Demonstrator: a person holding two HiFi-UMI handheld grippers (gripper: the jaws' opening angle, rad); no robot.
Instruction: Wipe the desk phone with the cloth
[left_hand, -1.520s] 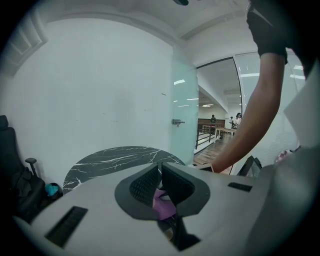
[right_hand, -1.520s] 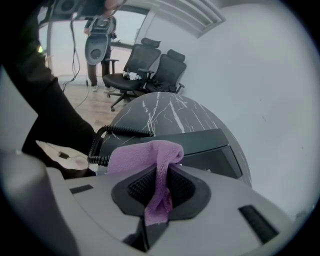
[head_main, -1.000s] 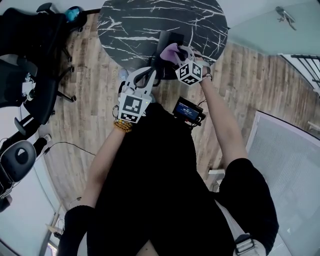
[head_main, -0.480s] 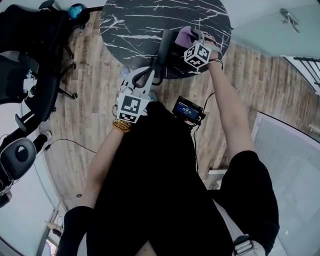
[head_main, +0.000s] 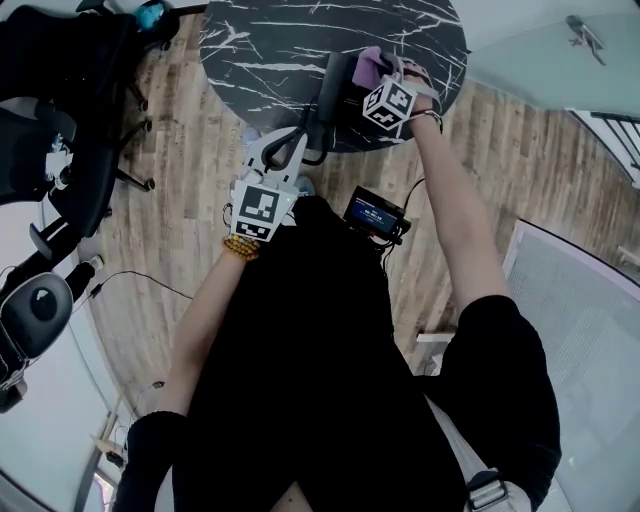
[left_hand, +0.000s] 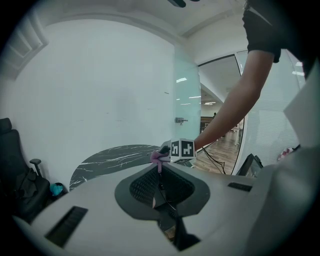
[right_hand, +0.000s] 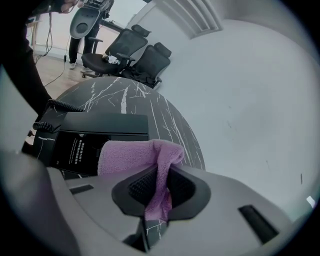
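A black desk phone sits near the front edge of the round black marble table. My right gripper is shut on a purple cloth and holds it against the phone's right side. In the right gripper view the cloth folds over the right gripper and drapes on the phone. My left gripper hovers at the table's front edge, left of the phone, with its jaws together. In the left gripper view the left gripper holds nothing I can make out, and the cloth shows beyond it.
Black office chairs stand on the wood floor left of the table, and they show again as chairs behind it. A small screen device with a cable hangs at the person's waist. A glass partition stands at the right.
My right gripper has carried the cloth farther onto the table, from the phone's near end to its far right side. The left gripper has edged slightly forward.
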